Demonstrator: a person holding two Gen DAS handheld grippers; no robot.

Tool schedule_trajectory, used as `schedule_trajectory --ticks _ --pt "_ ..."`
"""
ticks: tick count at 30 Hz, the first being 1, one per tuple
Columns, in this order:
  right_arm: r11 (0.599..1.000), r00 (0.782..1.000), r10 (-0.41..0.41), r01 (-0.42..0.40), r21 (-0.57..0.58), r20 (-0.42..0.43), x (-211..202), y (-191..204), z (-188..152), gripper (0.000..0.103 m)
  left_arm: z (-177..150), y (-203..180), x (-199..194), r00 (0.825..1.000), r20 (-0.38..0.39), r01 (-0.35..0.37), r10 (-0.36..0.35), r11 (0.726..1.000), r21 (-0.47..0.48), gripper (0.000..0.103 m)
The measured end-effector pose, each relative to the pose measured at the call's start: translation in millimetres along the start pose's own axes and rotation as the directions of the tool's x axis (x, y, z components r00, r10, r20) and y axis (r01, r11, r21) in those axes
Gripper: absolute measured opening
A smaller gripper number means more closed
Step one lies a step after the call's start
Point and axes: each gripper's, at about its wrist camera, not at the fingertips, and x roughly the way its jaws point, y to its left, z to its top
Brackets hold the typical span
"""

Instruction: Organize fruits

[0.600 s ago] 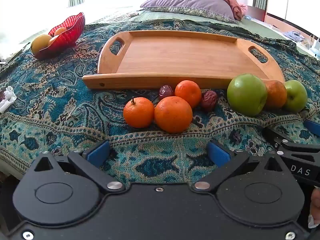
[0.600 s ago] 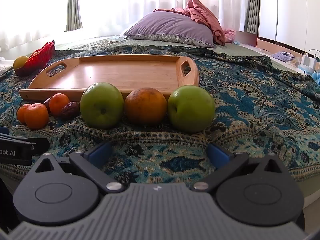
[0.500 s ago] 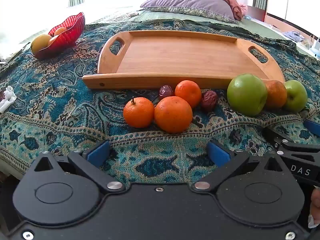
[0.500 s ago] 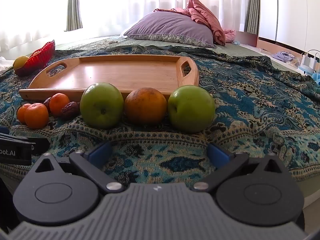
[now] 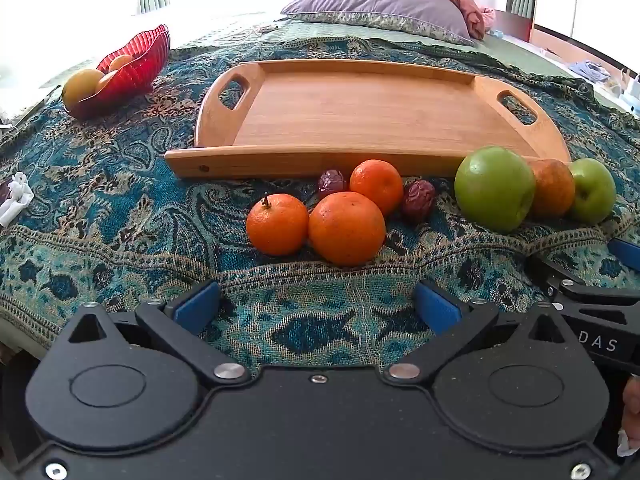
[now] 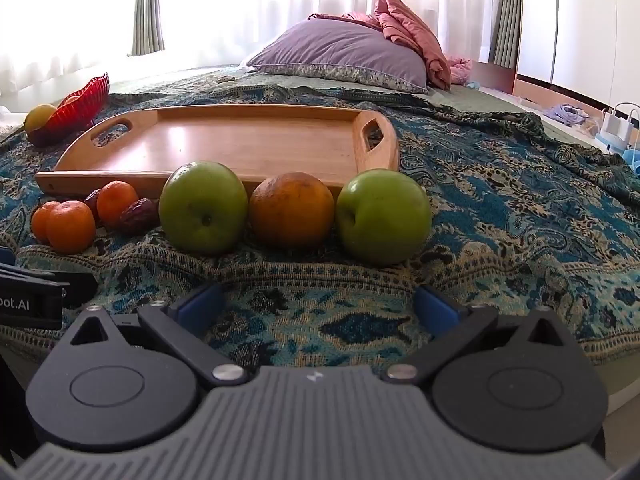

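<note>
Starting at the far left, a red bowl [image 5: 132,68] holding yellowish fruit sits on the patterned blue bedspread [image 5: 120,208], well apart from the rest. Next comes the wooden tray [image 5: 304,158], bare inside, lying flat on the cloth. Just in front of its near rim lie three mandarins [image 5: 346,228], two touching side by side and one behind, with two dark dates [image 5: 418,200] tucked beside them. Further right, a row runs along the tray's edge: a green apple [image 6: 203,207], a dull orange [image 6: 292,210] and a second green apple [image 6: 383,216], each close against its neighbour. The left gripper [image 5: 318,308] hovers low before the mandarins, jaws spread wide and holding nothing. The right gripper [image 6: 318,308] faces the apple row, likewise spread wide with nothing between its fingers.
</note>
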Motion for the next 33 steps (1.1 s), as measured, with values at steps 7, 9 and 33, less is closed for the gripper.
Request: schedule_trajectory --ticks 7,9,33 --pt "1.0 1.0 -0.001 0.001 -0.001 0.0 -0.9 0.5 -0.2 0.103 -1.7 4.6 0.8 1.0 -0.002 0.004 -0.004 1.0 -0.002 0.103" --pt "1.0 1.0 -0.001 0.001 -0.001 0.002 -0.4 0.2 -0.7 0.103 -0.2 -0.5 0.0 1.0 0.0 -0.001 0.001 1.0 0.001 0.103" --pt "1.0 1.0 -0.003 0.003 -0.005 0.001 -0.5 1.1 -1.1 0.103 2.3 -0.4 0.3 1.0 0.001 -0.002 0.002 1.0 0.002 0.103"
